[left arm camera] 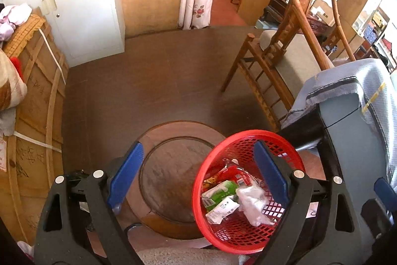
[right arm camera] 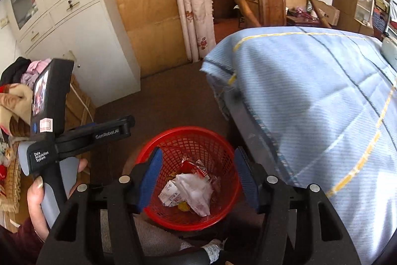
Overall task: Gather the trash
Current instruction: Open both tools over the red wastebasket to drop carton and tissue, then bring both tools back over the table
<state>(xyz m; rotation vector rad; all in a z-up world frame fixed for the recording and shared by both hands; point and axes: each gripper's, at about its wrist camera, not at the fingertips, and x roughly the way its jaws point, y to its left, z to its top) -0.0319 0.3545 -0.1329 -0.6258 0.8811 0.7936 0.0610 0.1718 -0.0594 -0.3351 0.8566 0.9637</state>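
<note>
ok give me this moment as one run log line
left gripper: open, empty | right gripper: open, empty, over red basket | basket: wrappers, crumpled white paper

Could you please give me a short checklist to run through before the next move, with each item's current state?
1. Left gripper empty, its pads apart: ok.
2. Right gripper empty, pads apart over the red basket: ok.
3. Trash lies inside the basket: crumpled white paper, green and white packet: ok.
4. Basket upright: ok.
5. More trash within sight outside the basket: cannot tell; none shows on the dark floor.
6. Blue cloth clear of the basket: ok, apart from its rim.
</note>
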